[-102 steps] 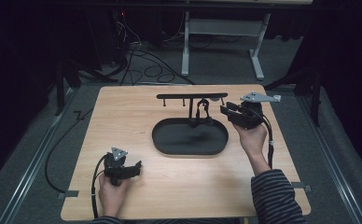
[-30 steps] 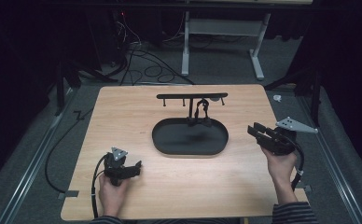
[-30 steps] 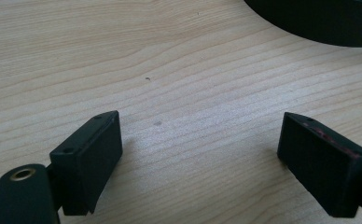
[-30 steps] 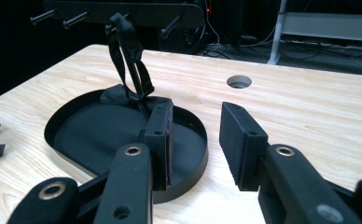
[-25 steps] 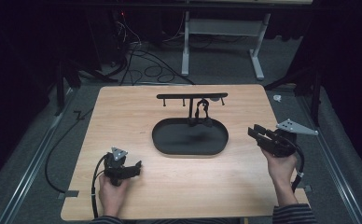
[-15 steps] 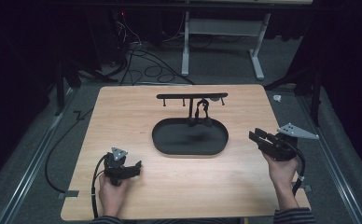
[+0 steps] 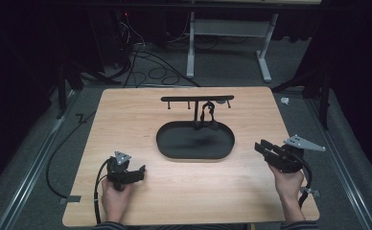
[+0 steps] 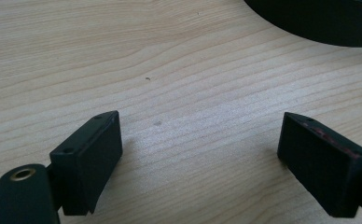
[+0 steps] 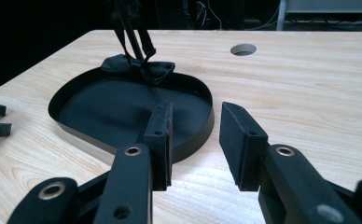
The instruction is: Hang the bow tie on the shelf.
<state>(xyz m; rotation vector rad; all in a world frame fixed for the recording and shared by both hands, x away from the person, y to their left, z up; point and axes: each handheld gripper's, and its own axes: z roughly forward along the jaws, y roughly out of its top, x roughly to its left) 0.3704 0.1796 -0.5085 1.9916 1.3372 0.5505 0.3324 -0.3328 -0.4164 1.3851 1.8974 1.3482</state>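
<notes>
High view: we see the wooden table (image 7: 184,191) with a black oval tray (image 7: 195,143) at its centre, a T-shaped stand (image 7: 197,99) rising from the tray's far end, and a black bow tie (image 7: 207,123) hanging off its bar onto the tray's far rim. Our left gripper (image 7: 124,173) sits near the front left corner, well apart from the tray; our right gripper (image 7: 276,154) is by the right edge, pointing at the tray. Cables and a desk frame lie on the floor beyond. Left gripper view: jaws spread wide over bare wood, nothing between them, tray edge (image 8: 319,23) at the top. Right gripper view: jaws parted, empty, tray wall (image 9: 195,135) just ahead, bow tie (image 9: 139,67) at the far rim, a round hole (image 9: 243,49) in the tabletop beyond.
</notes>
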